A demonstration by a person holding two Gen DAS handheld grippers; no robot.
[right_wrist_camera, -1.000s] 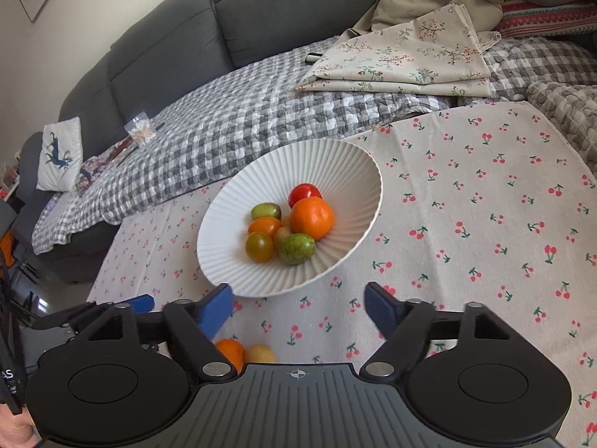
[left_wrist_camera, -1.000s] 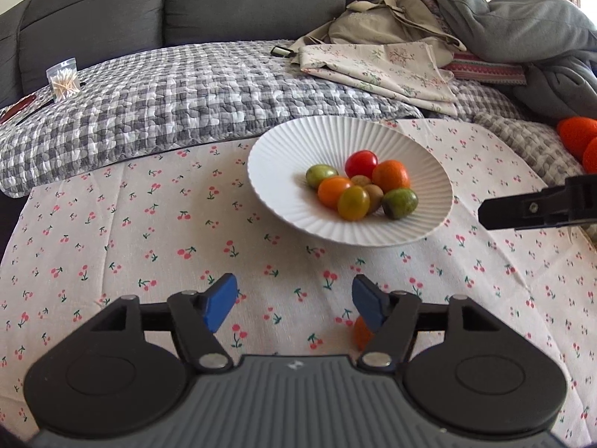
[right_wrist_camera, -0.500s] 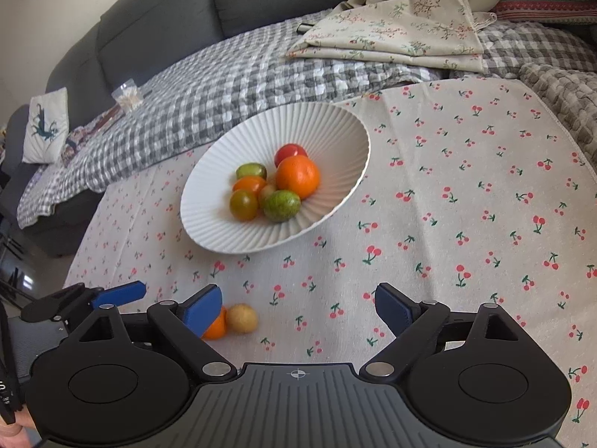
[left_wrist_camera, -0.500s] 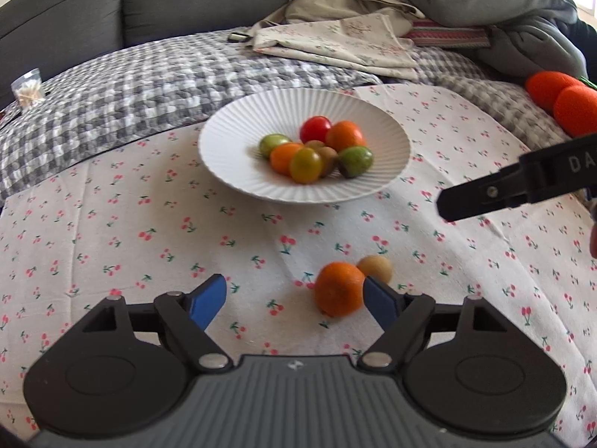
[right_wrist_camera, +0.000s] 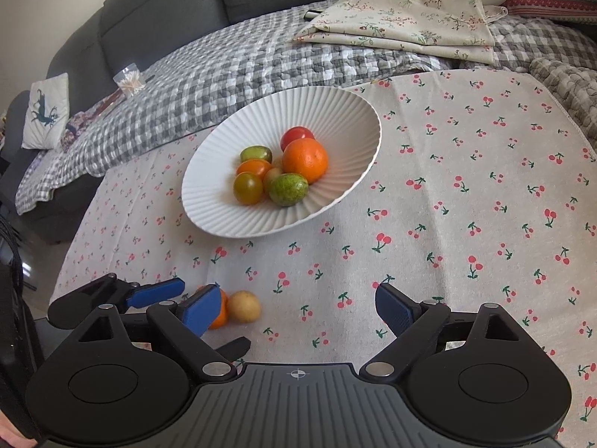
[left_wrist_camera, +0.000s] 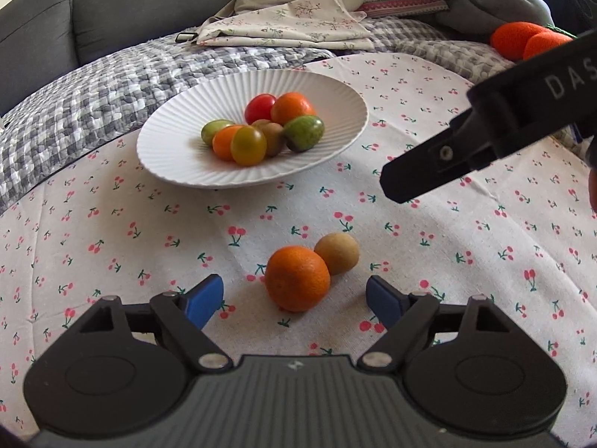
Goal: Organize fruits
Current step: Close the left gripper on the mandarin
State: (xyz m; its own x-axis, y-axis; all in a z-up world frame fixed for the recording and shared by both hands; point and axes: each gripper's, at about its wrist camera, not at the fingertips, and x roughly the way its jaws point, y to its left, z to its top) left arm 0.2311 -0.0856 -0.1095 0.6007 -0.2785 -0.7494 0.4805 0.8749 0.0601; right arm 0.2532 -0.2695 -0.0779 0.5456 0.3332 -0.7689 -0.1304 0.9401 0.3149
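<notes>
A white ribbed plate [left_wrist_camera: 175,149] [right_wrist_camera: 335,112] on the cherry-print cloth holds several small fruits: orange, red, green and yellow-green ones. On the cloth in front of the plate lie a loose orange [left_wrist_camera: 297,278] and a small brown fruit [left_wrist_camera: 337,253], touching each other. My left gripper [left_wrist_camera: 294,286] is open, its blue pads on either side of the orange without touching it. My right gripper [right_wrist_camera: 298,295] is open over bare cloth, just right of the pair. In the right wrist view its left pad half hides the orange [right_wrist_camera: 221,313], with the brown fruit [right_wrist_camera: 244,306] beside it.
A grey checked blanket [left_wrist_camera: 93,86] covers the sofa behind the cloth, with folded floral fabric [right_wrist_camera: 410,22] and piled clothes on it. Two orange plush shapes [left_wrist_camera: 522,39] sit at the far right. The right gripper's black finger [left_wrist_camera: 440,164] hangs over the cloth right of the plate.
The left gripper's jaws have widened and it has shifted and sunk, so the orange and brown fruit now lie in plain view between its pads. The right gripper's jaws widened slightly.
</notes>
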